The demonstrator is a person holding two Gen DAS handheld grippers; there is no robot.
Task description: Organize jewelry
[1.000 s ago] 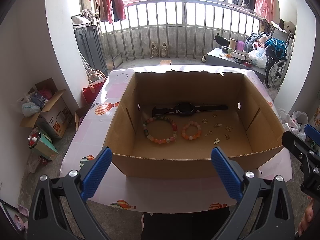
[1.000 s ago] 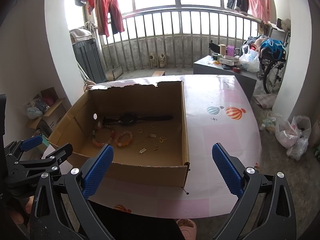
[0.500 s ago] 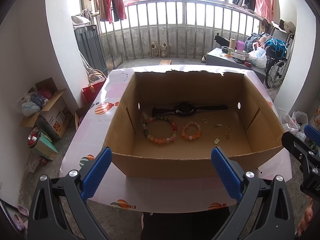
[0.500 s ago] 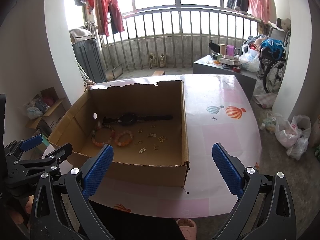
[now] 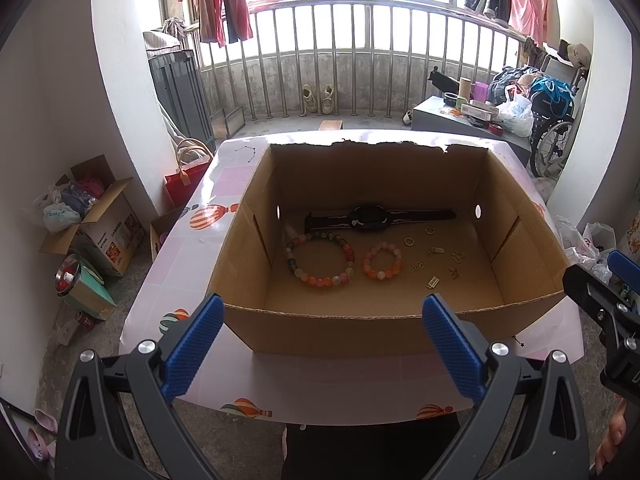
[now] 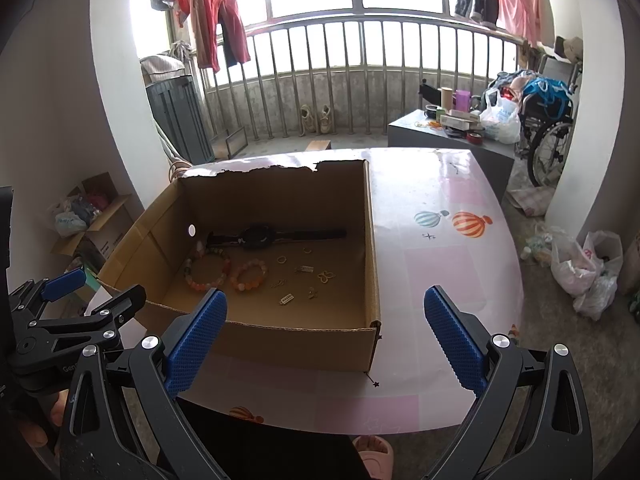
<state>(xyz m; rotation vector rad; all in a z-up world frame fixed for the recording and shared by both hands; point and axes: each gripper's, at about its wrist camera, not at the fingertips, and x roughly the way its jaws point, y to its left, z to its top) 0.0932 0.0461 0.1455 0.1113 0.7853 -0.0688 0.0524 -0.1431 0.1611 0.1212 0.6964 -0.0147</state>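
- Nothing has shifted since the earlier frames: both grippers hang where they were, short of the near wall of the cardboard box (image 5: 256, 216), and the jewelry lies as before.
- Left gripper (image 5: 324, 344): jaws spread wide, nothing between the blue pads (image 5: 192, 350); it faces the box squarely from the near edge of the table (image 5: 360, 384).
- Right gripper (image 6: 326, 338): jaws likewise spread and empty; it is aimed at the box's near right corner, with the left gripper visible at the left edge of its view.
- Box: open-topped, far rim torn, standing on the balloon-print tablecloth (image 6: 440, 240).
- Black watch (image 5: 372, 218): laid flat along the far wall inside the box, strap stretched out to both sides.
- Large bead bracelet (image 5: 320, 258): on the box floor, just in front of the watch, toward the left.
- Small orange bead bracelet (image 5: 382, 262): beside the large one, to its right, apart from it.
- Small gold pieces (image 5: 434, 256): rings and charms scattered loosely on the floor of the box, right of the bracelets; details too small to tell.
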